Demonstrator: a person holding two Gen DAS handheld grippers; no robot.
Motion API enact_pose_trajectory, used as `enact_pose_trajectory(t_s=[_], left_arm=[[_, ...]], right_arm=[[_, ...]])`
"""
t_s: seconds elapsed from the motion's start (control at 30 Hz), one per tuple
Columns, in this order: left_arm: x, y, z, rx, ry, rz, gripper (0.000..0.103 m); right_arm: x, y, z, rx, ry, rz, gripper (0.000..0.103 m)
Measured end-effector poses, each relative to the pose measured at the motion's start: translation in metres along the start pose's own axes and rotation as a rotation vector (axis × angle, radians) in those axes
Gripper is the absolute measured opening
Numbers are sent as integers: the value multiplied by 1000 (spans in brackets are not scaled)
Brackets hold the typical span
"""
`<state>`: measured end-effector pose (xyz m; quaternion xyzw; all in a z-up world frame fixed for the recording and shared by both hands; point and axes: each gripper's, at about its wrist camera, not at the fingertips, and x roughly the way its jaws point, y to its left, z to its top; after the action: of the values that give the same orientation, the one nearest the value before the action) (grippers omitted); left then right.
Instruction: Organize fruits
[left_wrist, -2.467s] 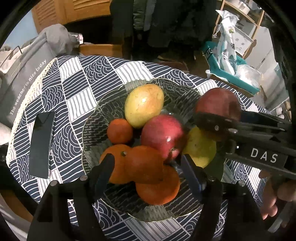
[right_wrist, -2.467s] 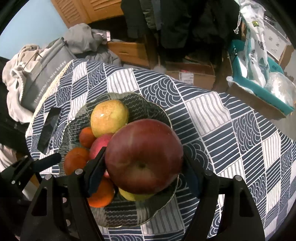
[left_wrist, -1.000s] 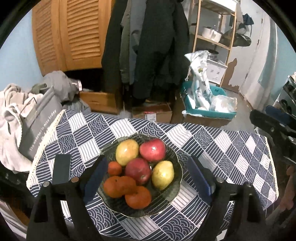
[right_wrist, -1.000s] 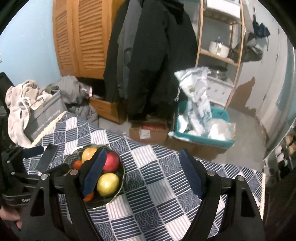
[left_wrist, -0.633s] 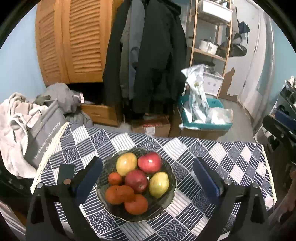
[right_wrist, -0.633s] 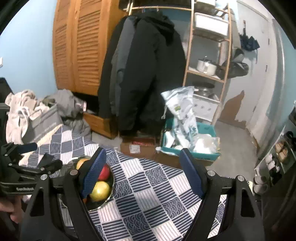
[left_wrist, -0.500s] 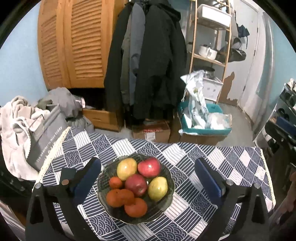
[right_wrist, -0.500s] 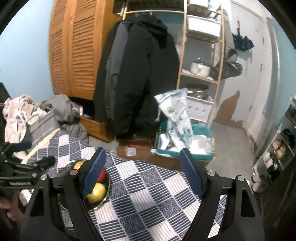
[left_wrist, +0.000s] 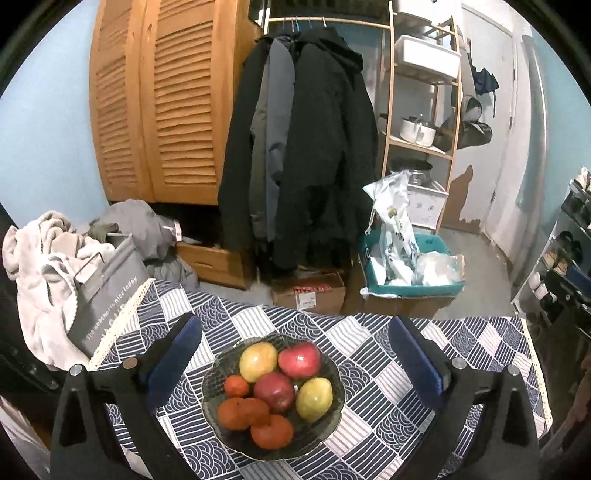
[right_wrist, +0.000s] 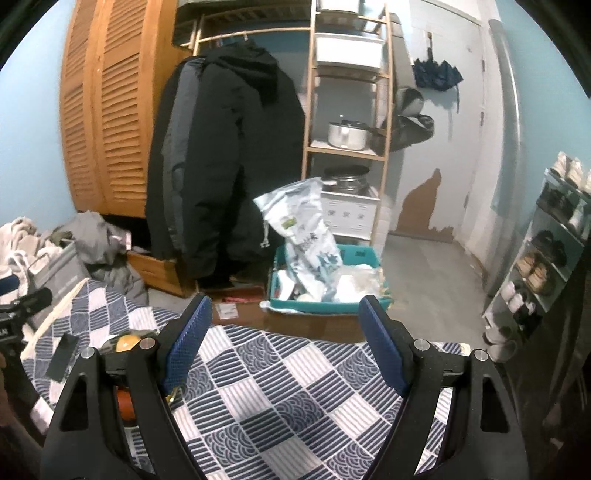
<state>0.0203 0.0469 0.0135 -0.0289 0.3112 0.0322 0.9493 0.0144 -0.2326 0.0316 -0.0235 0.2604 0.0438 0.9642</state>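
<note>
A dark glass bowl (left_wrist: 334, 400) stands on the blue-and-white patterned tablecloth (left_wrist: 391, 373). It holds two red apples (left_wrist: 300, 359) (left_wrist: 274, 391), two yellow-green fruits (left_wrist: 258, 361) (left_wrist: 314, 398) and several oranges (left_wrist: 271, 430). My left gripper (left_wrist: 291, 326) hangs open above and in front of the bowl, its jaws wide apart and empty. My right gripper (right_wrist: 285, 301) is open too, over bare cloth well to the right of the bowl. In the right wrist view only a yellow fruit (right_wrist: 127, 342) and an orange (right_wrist: 123, 404) show behind the left finger.
A black phone (right_wrist: 62, 356) lies on the cloth left of the bowl. A grey tote bag (left_wrist: 107, 295) leans at the table's left edge. Beyond the far edge are a cardboard box (left_wrist: 314, 295), a teal crate (left_wrist: 413, 266) and hanging coats (left_wrist: 303, 147).
The red apple that my right gripper held now lies in the bowl. Both grippers have drawn back and up. The left jaws have spread wider, and the right has swung away to the right.
</note>
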Motion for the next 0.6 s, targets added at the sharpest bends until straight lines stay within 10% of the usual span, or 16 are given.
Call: enact_pose_trajectory(t_s=[0.6], left_arm=[[-3,-7,2,5,-13,28,102]], right_arm=[[-2,-15,-4,11,5,-19,81]])
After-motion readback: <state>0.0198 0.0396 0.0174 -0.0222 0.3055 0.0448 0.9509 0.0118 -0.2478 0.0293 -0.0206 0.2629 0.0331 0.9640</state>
